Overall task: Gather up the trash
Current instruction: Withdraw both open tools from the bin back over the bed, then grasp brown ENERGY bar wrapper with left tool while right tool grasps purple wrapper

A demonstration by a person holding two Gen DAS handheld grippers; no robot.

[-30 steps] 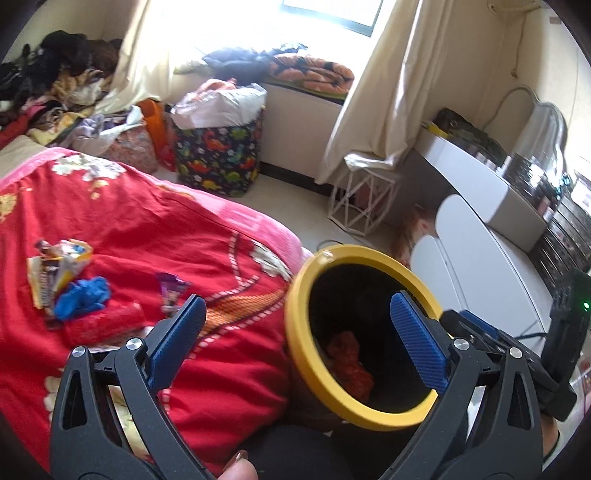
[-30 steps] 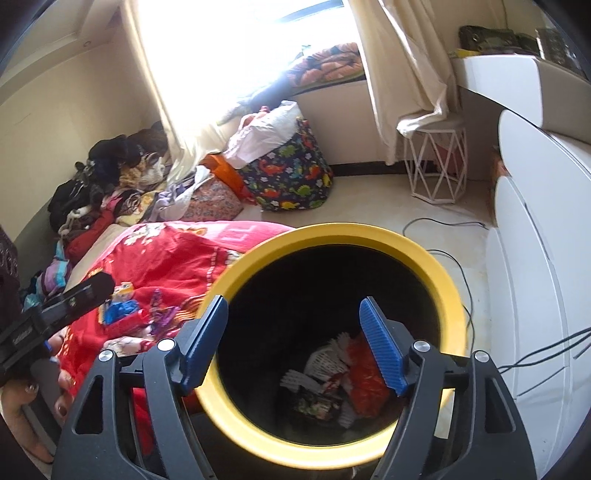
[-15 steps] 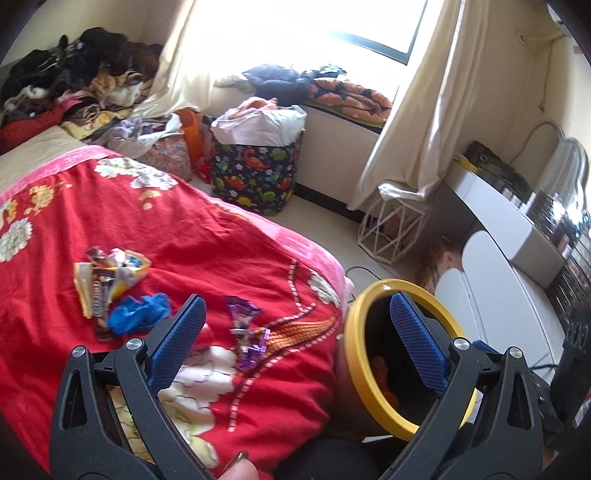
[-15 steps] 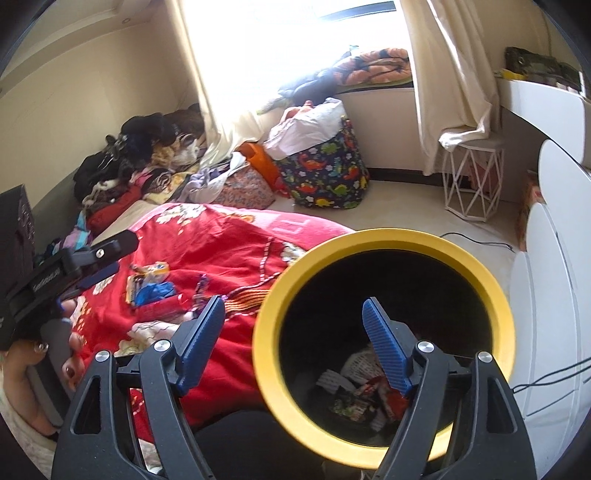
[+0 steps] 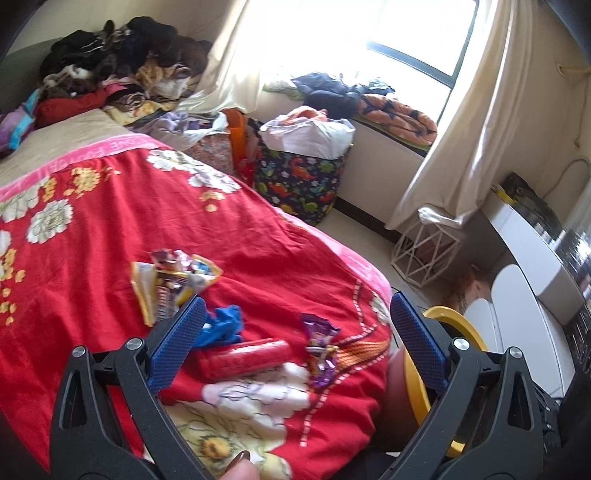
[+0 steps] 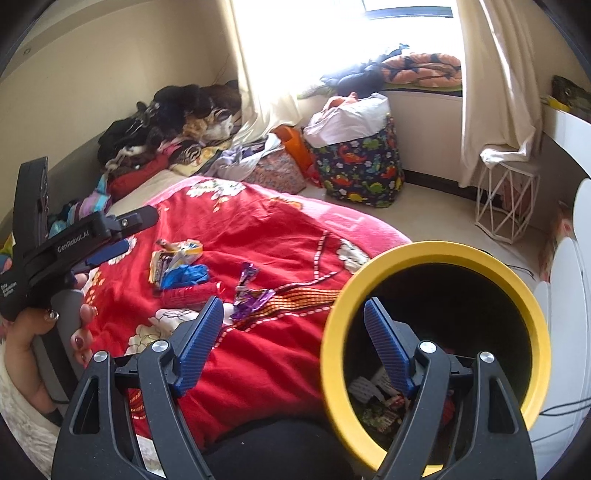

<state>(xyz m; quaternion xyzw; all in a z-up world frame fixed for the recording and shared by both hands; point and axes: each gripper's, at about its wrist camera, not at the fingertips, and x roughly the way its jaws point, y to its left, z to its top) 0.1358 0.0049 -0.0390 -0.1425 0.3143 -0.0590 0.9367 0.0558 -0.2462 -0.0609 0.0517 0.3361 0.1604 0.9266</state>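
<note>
Partly cut off, yellow bin; perhaps wrappers inside, shadowed

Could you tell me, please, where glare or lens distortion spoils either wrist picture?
Left wrist view: the window is blown out white, and the curtain bows with the fisheye. Right wrist view: the same window glare washes the upper middle, while the yellow-rimmed bin stays sharp.

A lived-in home bedroom: a bed under a red floral blanket, heaped clothes at its far end (more along the windowsill), curtains at a bright window, and a dinosaur-print hamper on the floor.
</note>
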